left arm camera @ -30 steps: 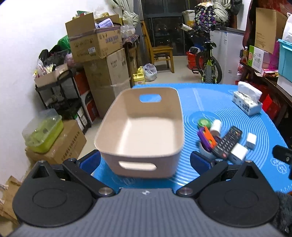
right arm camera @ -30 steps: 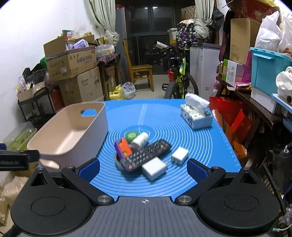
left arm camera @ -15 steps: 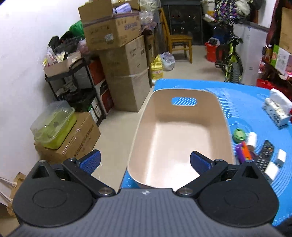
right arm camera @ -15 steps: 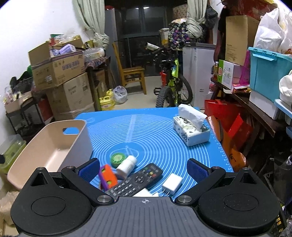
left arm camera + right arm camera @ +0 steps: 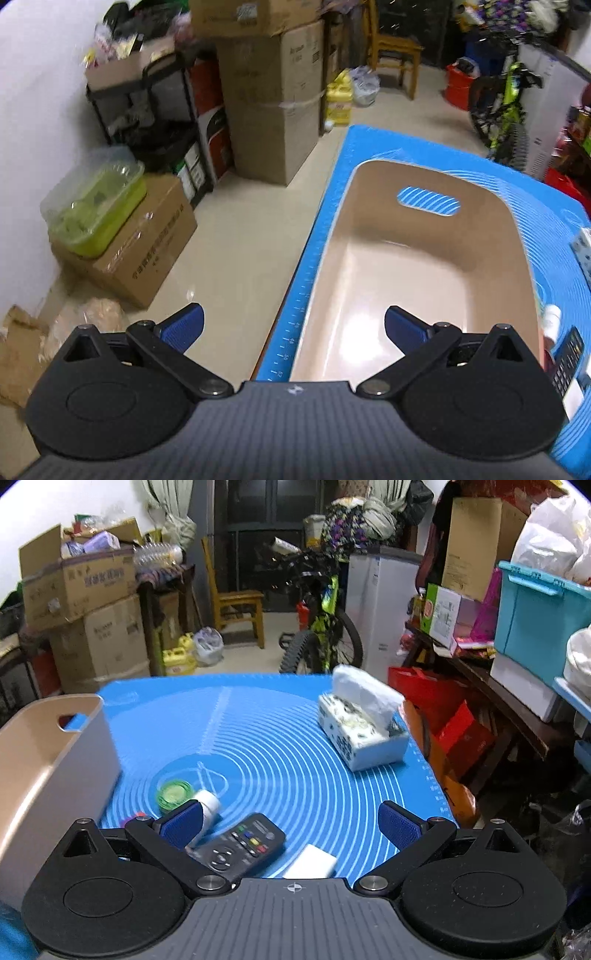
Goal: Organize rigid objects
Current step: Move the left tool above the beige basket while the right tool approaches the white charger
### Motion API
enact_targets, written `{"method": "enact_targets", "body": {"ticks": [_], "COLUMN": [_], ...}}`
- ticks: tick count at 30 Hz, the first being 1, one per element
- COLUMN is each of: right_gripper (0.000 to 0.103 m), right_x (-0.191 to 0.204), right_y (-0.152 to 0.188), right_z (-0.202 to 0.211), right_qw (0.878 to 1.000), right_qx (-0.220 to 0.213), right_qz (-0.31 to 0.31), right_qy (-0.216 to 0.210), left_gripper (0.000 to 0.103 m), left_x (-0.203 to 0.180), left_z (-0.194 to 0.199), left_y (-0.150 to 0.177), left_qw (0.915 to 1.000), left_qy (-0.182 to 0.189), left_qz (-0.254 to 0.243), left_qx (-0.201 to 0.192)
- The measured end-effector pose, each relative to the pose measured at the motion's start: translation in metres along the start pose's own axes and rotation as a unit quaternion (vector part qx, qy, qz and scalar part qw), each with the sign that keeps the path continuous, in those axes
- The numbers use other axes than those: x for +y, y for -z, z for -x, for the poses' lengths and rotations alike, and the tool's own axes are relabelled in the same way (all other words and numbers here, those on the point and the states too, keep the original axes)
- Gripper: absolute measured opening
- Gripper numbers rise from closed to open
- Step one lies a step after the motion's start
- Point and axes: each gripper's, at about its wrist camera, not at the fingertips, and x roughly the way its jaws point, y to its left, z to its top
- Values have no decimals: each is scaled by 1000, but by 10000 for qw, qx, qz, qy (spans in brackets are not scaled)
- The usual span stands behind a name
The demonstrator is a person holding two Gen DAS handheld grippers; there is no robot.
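Observation:
An empty beige bin (image 5: 424, 266) with handle slots sits at the left edge of the blue mat (image 5: 546, 206); it also shows in the right wrist view (image 5: 48, 760). My left gripper (image 5: 293, 328) is open and empty, above the bin's near left rim. My right gripper (image 5: 291, 825) is open and empty, just above a black remote (image 5: 240, 845), a white charger block (image 5: 310, 862), a small white bottle (image 5: 208, 805) and a green round lid (image 5: 173, 793). An orange and purple item (image 5: 135, 818) is mostly hidden behind its left finger.
A tissue box (image 5: 364, 727) stands at the mat's right side. Cardboard boxes (image 5: 273, 110), a shelf rack (image 5: 147, 122) and a green lidded container (image 5: 96, 214) stand on the floor left of the table. A bicycle (image 5: 321, 627) and chair (image 5: 236, 605) stand beyond.
My left gripper has risen and swung left over the bin's left rim, tilting down. My right gripper has moved forward over the small items, which now lie under its fingers.

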Motion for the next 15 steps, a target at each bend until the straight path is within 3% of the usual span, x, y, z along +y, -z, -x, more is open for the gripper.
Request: {"method": "enact_targets", "body": {"ticks": [13,15], "right_gripper": [98,98], "right_x": [-8,-9], "right_y": [28,29], "right_z": [-52,-56], "right_qw": [9971,9968], "right_qx": [614,648], "right_qz": [-72,-88], "right_qy": [437,469], "left_gripper": [102,94], "left_x": [-7,-6], "left_z": [-56,-61], "left_y": [4,6], "left_qw": [9982,9977], "left_qy": [67,143], "left_qz": [-277,-277], "left_qx": [533,594]}}
